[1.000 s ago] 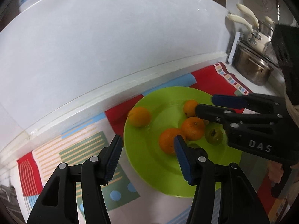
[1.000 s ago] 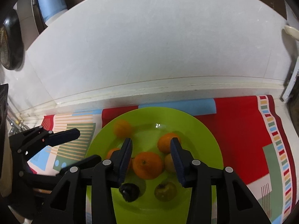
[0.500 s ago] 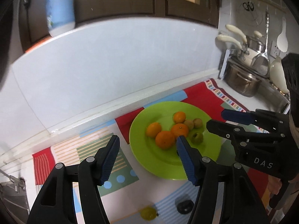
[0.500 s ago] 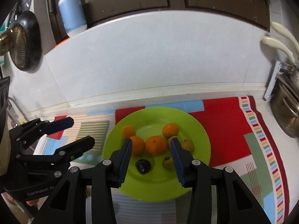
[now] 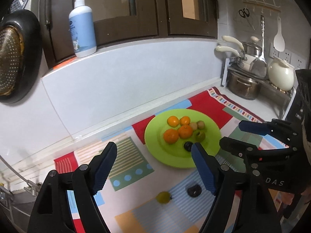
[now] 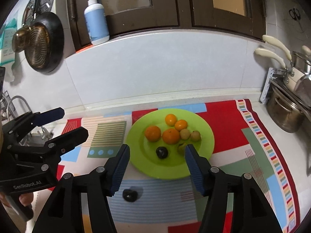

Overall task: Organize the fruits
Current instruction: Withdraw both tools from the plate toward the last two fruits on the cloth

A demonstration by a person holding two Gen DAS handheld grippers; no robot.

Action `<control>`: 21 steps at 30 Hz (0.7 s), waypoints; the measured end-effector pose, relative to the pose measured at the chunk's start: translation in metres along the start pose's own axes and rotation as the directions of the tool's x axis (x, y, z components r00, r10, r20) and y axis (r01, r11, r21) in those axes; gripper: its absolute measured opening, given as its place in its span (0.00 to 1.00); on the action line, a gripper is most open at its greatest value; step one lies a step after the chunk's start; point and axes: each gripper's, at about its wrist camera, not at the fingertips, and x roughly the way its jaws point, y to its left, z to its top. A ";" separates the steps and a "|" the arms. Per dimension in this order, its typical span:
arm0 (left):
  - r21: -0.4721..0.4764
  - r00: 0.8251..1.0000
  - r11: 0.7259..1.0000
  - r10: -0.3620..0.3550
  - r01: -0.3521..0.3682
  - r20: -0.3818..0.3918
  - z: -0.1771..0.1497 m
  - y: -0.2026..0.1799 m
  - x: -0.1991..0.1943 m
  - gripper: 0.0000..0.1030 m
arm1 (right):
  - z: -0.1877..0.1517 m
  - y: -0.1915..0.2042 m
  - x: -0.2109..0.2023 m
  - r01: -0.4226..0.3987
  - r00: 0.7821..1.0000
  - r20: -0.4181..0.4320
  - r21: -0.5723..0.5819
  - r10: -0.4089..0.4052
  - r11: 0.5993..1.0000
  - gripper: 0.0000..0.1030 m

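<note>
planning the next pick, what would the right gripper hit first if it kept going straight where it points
Probably the green plate, near the dark fruit on it; depth is uncertain. The right gripper is open and empty.

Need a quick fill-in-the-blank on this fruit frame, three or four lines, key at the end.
1. The green plate holds ____ orange fruits.
2. The dark fruit off the plate lies on the ____.
3. Neither the left gripper nor the right gripper holds ____.
4. The pump bottle stands on the ____.

Missing words: four; mat; anything; ledge
</note>
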 end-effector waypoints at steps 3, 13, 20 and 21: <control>0.007 1.000 1.000 0.001 -0.001 -0.012 -0.009 0.003 -0.002 0.77 | -0.009 0.009 -0.004 0.007 1.000 -0.005 -0.010 -0.007 1.000 0.58; 0.077 0.998 0.996 -0.039 0.042 -0.044 -0.044 0.006 0.001 0.77 | -0.035 0.031 -0.003 0.004 1.000 -0.031 -0.033 -0.005 0.999 0.58; 0.124 0.994 0.989 -0.067 0.077 -0.083 -0.065 0.010 0.017 0.77 | -0.053 0.041 0.013 0.003 0.997 -0.083 -0.058 -0.008 0.998 0.58; 0.129 0.993 0.988 -0.074 0.086 -0.092 -0.068 0.010 0.020 0.77 | -0.055 0.042 0.016 0.001 0.996 -0.094 -0.060 -0.007 0.998 0.58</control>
